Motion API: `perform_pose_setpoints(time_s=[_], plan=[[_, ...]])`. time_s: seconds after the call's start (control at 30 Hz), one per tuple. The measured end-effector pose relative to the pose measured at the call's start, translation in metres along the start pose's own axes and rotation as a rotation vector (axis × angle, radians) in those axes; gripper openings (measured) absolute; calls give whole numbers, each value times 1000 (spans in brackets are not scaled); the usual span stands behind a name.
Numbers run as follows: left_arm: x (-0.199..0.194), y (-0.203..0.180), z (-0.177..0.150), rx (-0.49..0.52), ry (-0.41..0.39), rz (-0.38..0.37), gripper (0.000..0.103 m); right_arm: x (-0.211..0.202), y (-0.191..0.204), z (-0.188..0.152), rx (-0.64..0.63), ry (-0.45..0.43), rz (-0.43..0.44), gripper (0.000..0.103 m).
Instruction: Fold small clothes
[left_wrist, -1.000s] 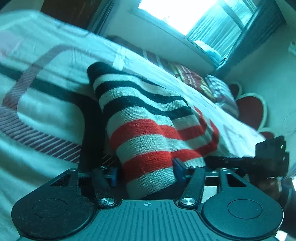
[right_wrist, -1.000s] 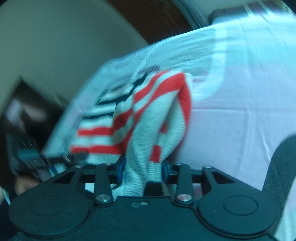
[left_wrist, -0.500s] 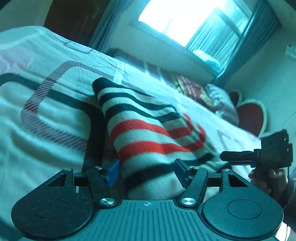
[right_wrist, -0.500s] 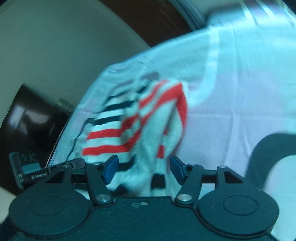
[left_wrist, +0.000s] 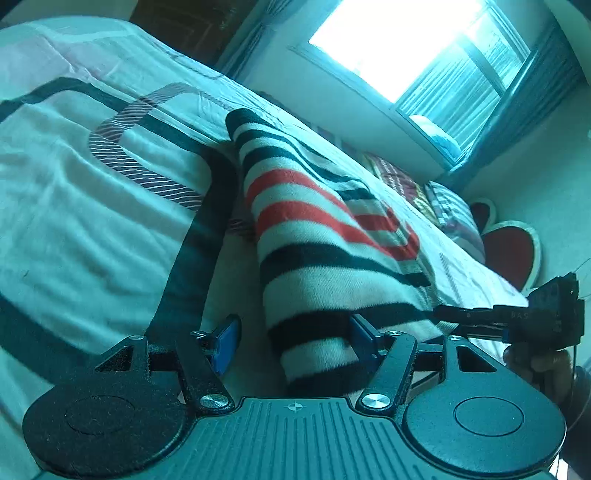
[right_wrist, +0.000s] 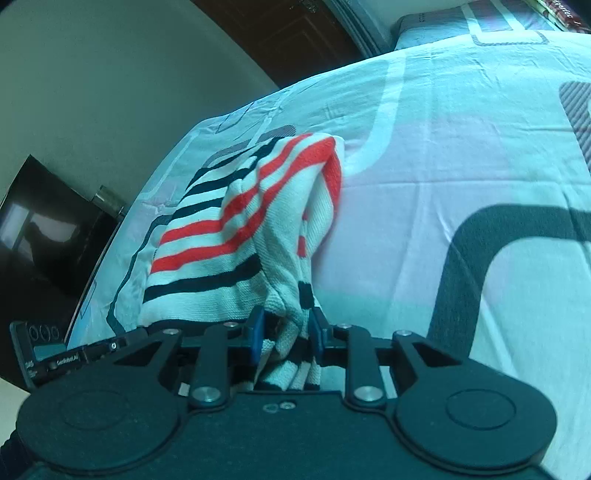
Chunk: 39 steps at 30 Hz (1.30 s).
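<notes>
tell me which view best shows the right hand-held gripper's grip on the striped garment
The right wrist view: the right hand-held gripper has just closed on a bunched edge of the striped garment. The left wrist view shows that gripper only side-on at the frame edge, its grip hidden.

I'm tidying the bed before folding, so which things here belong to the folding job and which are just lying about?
Part of the job:
striped sweater
left gripper
right gripper, jaws just closed on the sweater
bed sheet, the folding surface

Just lying about:
pillows
heart cushion
window curtain
</notes>
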<state>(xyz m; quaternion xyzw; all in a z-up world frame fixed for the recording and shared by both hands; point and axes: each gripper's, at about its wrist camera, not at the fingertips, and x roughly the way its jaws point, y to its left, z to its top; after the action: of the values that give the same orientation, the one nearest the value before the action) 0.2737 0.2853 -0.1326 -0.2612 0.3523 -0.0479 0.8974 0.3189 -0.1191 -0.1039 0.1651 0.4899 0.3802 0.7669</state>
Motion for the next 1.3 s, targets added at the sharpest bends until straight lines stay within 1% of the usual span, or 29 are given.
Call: perform_pose_setpoints(time_s=[0.07,0.1,0.17,0.2,0.23,0.3,0.37,0.43,0.47,0.5,0.53,0.57,0.6,0.67,0.7,0.77,0.83,0.97,1.07,1.17,1.3], plan=[[0,-2,-4,10,-12,19,65,3,-3,-3,-8,3,-14,34],[-1,-4,-5,17,-13,35,67,3,-6,-3,5,2,-10,33],[-6,-12,-6,47,-12,92,74,0,-8,-3,33,0,-13,33],[-11,-17,-8,72,-15,129,80,-6,-6,-4,29,-9,-30,36],[-18,-22,-11,97,-18,165,82,-14,-2,-7,22,-21,-45,34],[-35,-28,-18,119,-34,203,83,-34,5,-14,36,-50,-61,32],[-54,-36,-26,127,-57,233,86,-54,19,-25,1,-85,-88,32],[-74,-49,-36,139,-93,272,101,-74,37,-38,-42,-118,-99,36],[-83,-57,-41,150,-107,289,102,-83,48,-45,-64,-132,-114,37],[-92,-65,-45,160,-116,299,103,-93,61,-54,-99,-150,-142,40],[-101,-74,-48,171,-119,301,103,-102,74,-63,-136,-164,-169,50],[-110,-82,-52,183,-121,296,103,-111,86,-73,-171,-179,-199,57],[-120,-91,-56,195,-131,299,103,-120,98,-84,-202,-199,-225,67],[-139,-109,-66,221,-164,311,103,-138,121,-104,-261,-226,-242,67],[-147,-118,-69,231,-167,314,103,-146,131,-113,-284,-236,-262,69],[-166,-134,-78,241,-181,302,103,-160,151,-132,-326,-262,-310,74],[-184,-148,-86,245,-212,298,103,-172,167,-150,-352,-290,-356,80],[-217,-173,-105,280,-260,292,103,-191,188,-178,-350,-313,-418,83],[-235,-188,-119,320,-264,287,103,-205,198,-196,-335,-344,-411,85],[-248,-201,-131,345,-271,294,103,-214,207,-209,-335,-370,-434,87],[-264,-210,-145,341,-287,290,103,-220,217,-220,-355,-400,-474,88]])
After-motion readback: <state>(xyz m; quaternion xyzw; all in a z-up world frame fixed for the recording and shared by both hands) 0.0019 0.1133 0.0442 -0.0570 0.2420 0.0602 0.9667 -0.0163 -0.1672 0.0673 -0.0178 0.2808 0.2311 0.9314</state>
